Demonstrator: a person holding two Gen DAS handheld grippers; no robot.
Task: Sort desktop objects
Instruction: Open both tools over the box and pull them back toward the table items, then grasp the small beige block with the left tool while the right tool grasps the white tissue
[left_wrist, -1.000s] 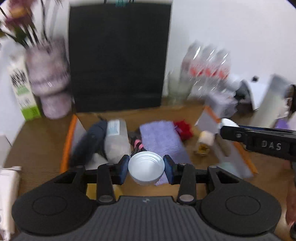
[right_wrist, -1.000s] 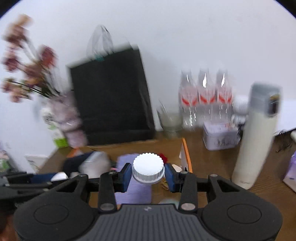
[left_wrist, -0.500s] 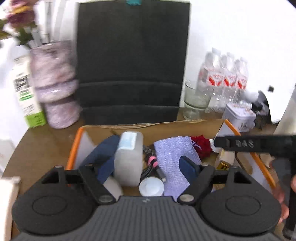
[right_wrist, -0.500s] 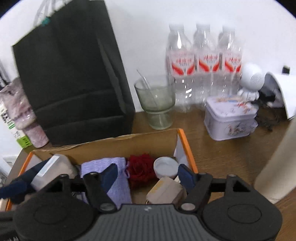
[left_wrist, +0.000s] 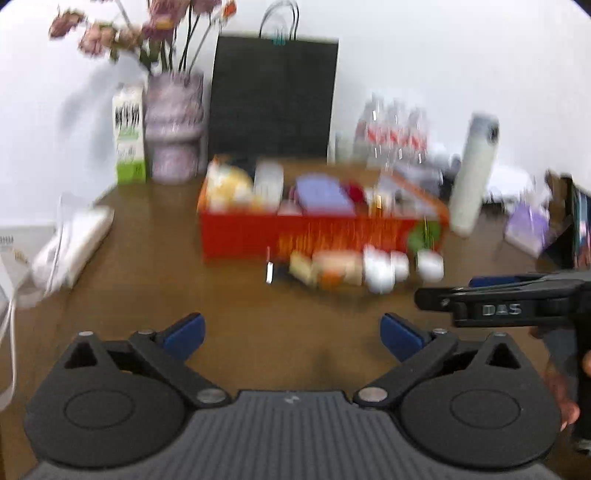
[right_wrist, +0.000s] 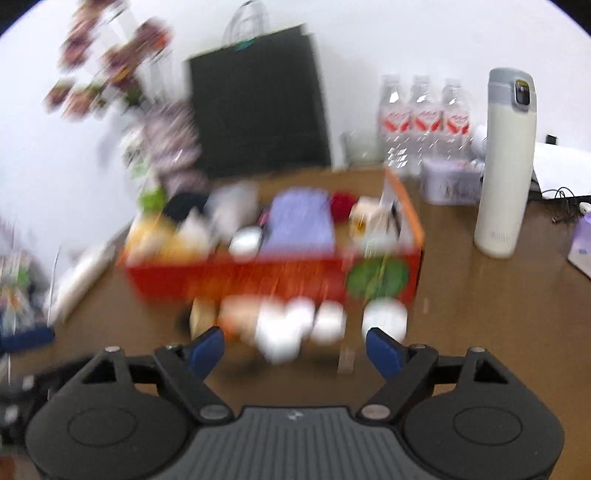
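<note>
An orange cardboard box stands mid-table with a purple cloth, a red flower, a white cap and other items inside. A row of small white and tan objects lies on the table in front of it, blurred. My left gripper is open and empty, well back from the box. My right gripper is open and empty just before the row; it also shows in the left wrist view.
A black paper bag, a flower vase, a carton, water bottles and a tin stand at the back. A cream flask stands right of the box. White items lie left.
Both grippers released their white caps into the box, opened wide, and pulled back and away from the box towards the table's front.
</note>
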